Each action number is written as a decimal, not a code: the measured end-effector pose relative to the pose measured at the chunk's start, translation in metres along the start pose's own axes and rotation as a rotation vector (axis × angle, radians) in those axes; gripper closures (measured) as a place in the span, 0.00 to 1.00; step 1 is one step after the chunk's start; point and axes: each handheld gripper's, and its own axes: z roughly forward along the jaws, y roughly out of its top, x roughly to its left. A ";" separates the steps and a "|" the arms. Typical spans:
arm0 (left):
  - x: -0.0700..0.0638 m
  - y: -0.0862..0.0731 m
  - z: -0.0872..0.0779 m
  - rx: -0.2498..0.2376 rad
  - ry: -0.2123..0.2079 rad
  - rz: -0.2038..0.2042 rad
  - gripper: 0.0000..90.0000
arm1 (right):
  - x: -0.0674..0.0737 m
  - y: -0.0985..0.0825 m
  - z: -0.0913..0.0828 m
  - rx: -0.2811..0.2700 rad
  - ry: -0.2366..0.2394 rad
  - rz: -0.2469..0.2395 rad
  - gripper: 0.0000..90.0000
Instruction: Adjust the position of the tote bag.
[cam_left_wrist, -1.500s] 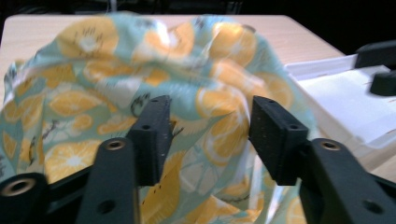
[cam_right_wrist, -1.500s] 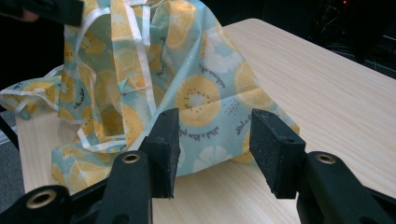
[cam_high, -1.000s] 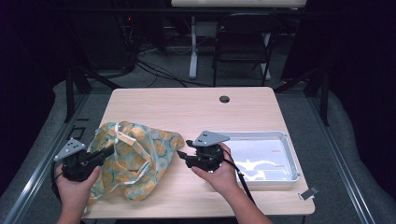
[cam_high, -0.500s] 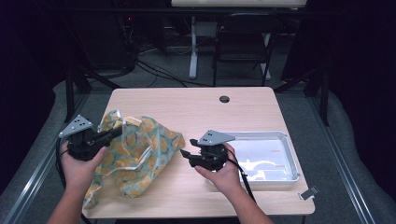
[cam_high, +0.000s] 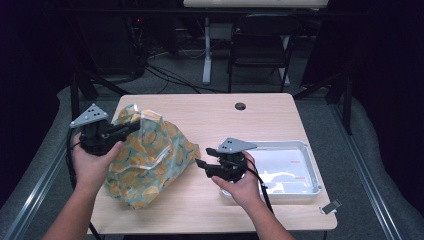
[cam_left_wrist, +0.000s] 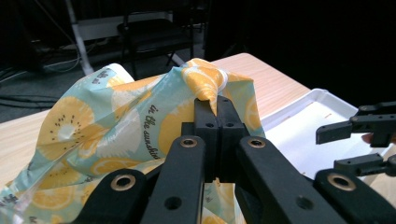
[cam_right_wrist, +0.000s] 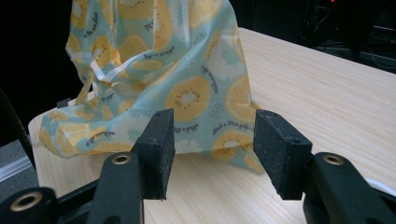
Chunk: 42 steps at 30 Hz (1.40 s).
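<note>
Fruit-print bag, pale blue with orange and kiwi slices, sits on the left half of my wooden table, and I've got a pinch of its top edge clamped tight in my left gripper, jaws fully closed on the fabric. From the left gripper view the cloth bunches up right above the two black jaws, lifted clear while the lower part of the bag drapes down onto the tabletop. White ribbon handles loop across the front of it. My right gripper hovers just off the bag's right side, low over the table, nothing between its jaws; they've just been opening and now stand wide. In the right gripper view the bag rises straight ahead past the two pads, near but not touching. Behind my right hand lies a white tray, at the table's right edge.
</note>
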 end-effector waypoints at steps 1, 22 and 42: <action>-0.001 0.002 0.003 0.000 -0.008 0.001 1.00 | 0.000 0.000 0.000 -0.005 0.000 0.004 0.54; -0.041 0.010 0.032 0.046 -0.125 0.059 1.00 | 0.015 0.020 0.003 -0.077 0.066 -0.001 0.50; -0.049 0.014 0.038 0.081 -0.158 0.056 1.00 | 0.033 0.062 0.043 -0.060 0.075 -0.040 0.44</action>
